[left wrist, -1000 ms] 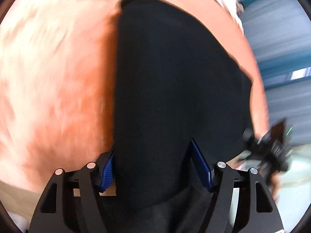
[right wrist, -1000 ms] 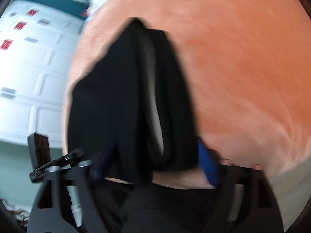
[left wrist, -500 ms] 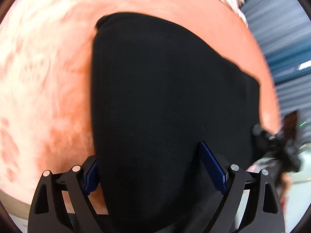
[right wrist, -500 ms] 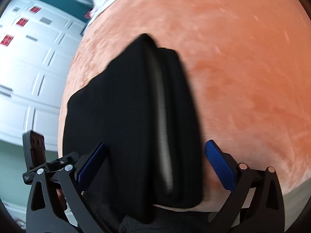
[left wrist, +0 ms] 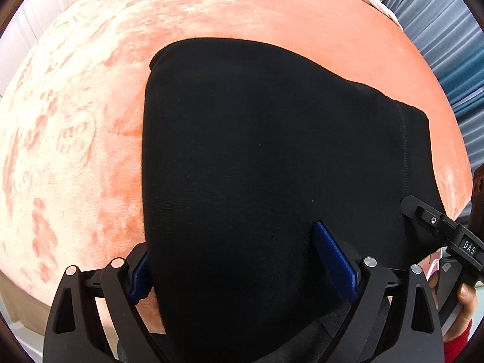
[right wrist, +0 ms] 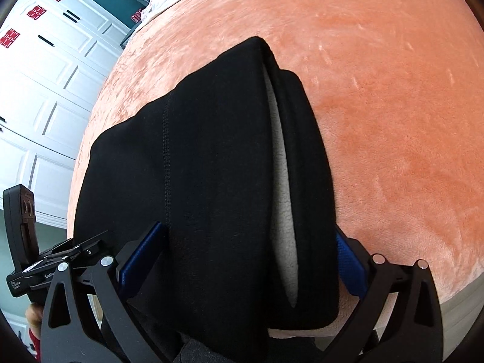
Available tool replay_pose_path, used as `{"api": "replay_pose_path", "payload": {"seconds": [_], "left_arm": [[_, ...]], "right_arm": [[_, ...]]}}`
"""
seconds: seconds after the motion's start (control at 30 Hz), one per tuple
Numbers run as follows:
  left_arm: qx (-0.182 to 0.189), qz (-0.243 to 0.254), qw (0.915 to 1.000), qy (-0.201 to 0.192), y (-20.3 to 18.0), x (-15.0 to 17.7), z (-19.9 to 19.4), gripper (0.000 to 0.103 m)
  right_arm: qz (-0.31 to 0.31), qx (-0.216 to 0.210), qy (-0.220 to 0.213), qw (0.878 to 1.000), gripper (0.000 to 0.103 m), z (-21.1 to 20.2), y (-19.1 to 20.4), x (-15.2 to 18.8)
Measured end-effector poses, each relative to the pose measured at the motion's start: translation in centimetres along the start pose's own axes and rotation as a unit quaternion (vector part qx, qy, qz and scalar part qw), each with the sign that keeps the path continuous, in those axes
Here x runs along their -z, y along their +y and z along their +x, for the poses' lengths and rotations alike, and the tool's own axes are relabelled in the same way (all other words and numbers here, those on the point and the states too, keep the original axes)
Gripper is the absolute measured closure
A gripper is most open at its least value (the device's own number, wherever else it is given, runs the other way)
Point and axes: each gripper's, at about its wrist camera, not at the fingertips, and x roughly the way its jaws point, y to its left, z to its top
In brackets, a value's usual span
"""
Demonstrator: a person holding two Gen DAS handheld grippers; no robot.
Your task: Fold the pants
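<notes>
Big orange plush blanket [left wrist: 211, 15] fills both views, pile brushed in pale patches on the left-wrist side. Beyond it in the right wrist view, white panelled doors [right wrist: 45, 90] w/ red paper cut-outs, teal wall above.

On the blanket, the pants [left wrist: 257, 151]: black, folded into a thick stack, lying flat near the blanket's front edge. Right wrist view shows the stack's layered side, a strip of pale fleece lining [right wrist: 281, 196] between black folds, plus a stitched seam running down the top layer.

Left gripper [left wrist: 242, 260]: jaws wide and opening, blue pads either side of the stack's near edge. Right-hand pad sits on top of the cloth, left-hand pad at the cloth's edge; no squeeze visible, fabric between them lies slack.

Right gripper [right wrist: 245, 257]: jaws spread to full width, straddling the layered end of the stack. Blue pads close to the cloth on both sides, not pinching it.

Small bits: the other tool's black handle at each frame edge, w/ a thumb [left wrist: 466, 299] and red sleeve cuff in the left wrist view.
</notes>
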Motion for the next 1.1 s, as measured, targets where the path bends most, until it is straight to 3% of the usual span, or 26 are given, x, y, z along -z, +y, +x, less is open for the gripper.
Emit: {"api": "replay_pose_path", "payload": {"seconds": [0.5, 0.7, 0.77, 0.83, 0.93, 0.97, 1.1], "left_arm": [[-0.011, -0.001, 0.9999, -0.008, -1.9, -0.3, 0.7, 0.009], [0.023, -0.024, 0.9994, -0.005, -1.1, -0.4, 1.2, 0.010], [0.035, -0.025, 0.9991, -0.005, -1.0, -0.3, 1.2, 0.013], [0.037, -0.018, 0.9991, -0.008, -1.0, -0.3, 1.1, 0.015], [0.045, -0.022, 0.9987, -0.012, -0.7, -0.2, 1.1, 0.016], [0.046, -0.029, 0.9984, -0.014, -0.4, -0.1, 1.2, 0.011], [0.072, -0.071, 0.9947, -0.018, 0.7, 0.2, 1.3, 0.007]], "right_arm": [[-0.005, -0.001, -0.007, 1.000, 0.005, 0.1, 0.1, 0.6], [-0.002, -0.022, -0.005, 1.000, 0.024, -0.4, 0.0, 0.7], [0.007, -0.044, -0.002, 0.999, 0.041, -0.6, -0.2, 0.7], [0.011, -0.057, 0.000, 0.998, 0.046, -0.6, -0.3, 0.8], [0.015, -0.073, 0.001, 0.997, 0.043, -0.5, -0.8, 0.6], [0.023, -0.086, 0.004, 0.996, 0.035, -0.3, -1.2, 0.6], [0.052, -0.107, -0.001, 0.993, 0.031, -0.2, -1.8, 0.6]]}}
